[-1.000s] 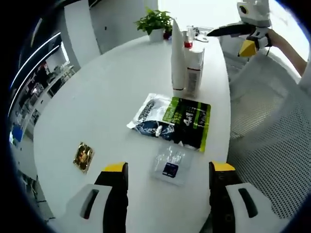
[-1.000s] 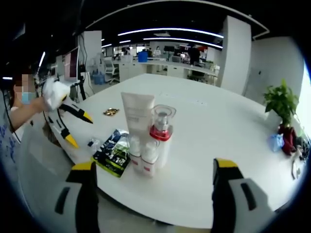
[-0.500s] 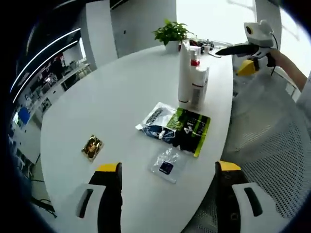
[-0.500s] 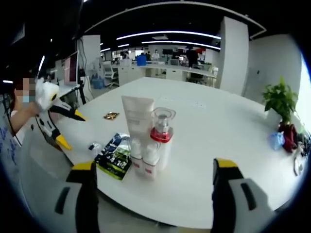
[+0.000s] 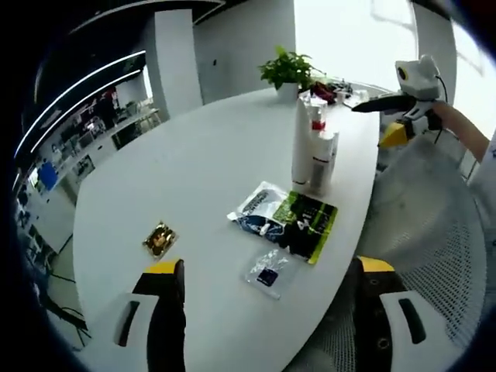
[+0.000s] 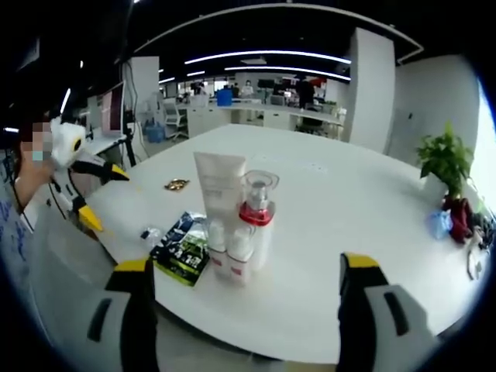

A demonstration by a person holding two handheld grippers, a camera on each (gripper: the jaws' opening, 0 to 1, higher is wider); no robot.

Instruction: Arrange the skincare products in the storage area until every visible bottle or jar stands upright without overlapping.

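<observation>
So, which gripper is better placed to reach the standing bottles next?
Probably the right gripper: the bottles stand straight ahead between its open jaws. From the left gripper, the flat packets lie before the bottles, which stand farther along the table.

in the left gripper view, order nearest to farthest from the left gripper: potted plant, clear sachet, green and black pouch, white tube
1. clear sachet, just ahead of the left gripper, between its fingers
2. green and black pouch, farther up, slightly right
3. white tube, standing upright beyond the pouch
4. potted plant, at the table's far end
</observation>
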